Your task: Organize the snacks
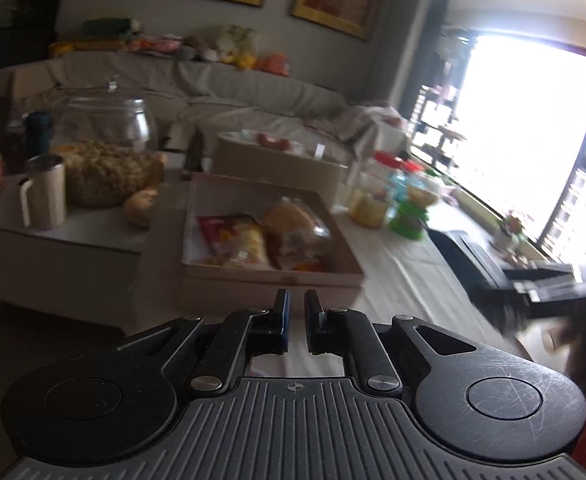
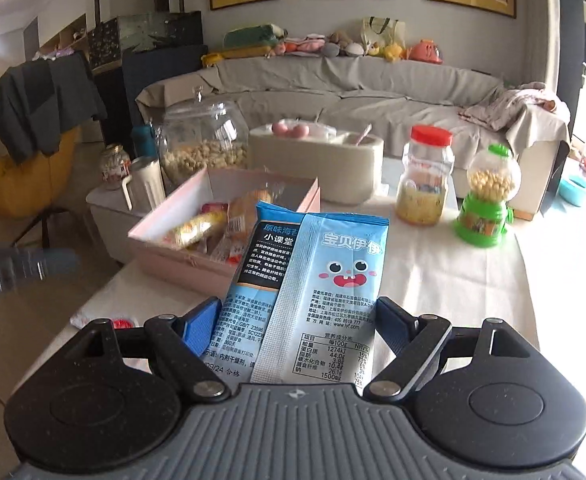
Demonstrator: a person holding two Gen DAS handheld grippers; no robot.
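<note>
The right gripper point(image 2: 299, 318) grips a light-blue snack packet point(image 2: 313, 280) between its two blue-padded fingers point(image 2: 199, 326), the packet standing up and hiding part of the view ahead. Just beyond the packet sits the open pink box point(image 2: 173, 256), the landmark for everything else: inside it lie several wrapped snacks point(image 2: 197, 230), behind it stands a cream container point(image 2: 317, 160), to its left a big glass jar point(image 2: 203, 144) of nuts and a white mug point(image 2: 145, 186), and to its right a red-lidded jar point(image 2: 425, 176) and a green candy dispenser point(image 2: 487, 200), all on the cloth-covered table point(image 2: 453, 280). The left gripper point(image 1: 296, 312) hovers near the box's near wall point(image 1: 273, 278) with its jaws nearly shut, a narrow gap between them and nothing held. The step in hand appears to be carrying the packet to the box. To do it well, the right gripper should likely bring the packet over the near wall without catching its lower edge, aim for the barer floor on the box's left side rather than on top of the bags, tilt the packet flat, and let go only once it rests inside. The thin foil may crumple or slide, so a steady, unhurried lowering seems wise. The left gripper would best keep clear of the box's opening.
</note>
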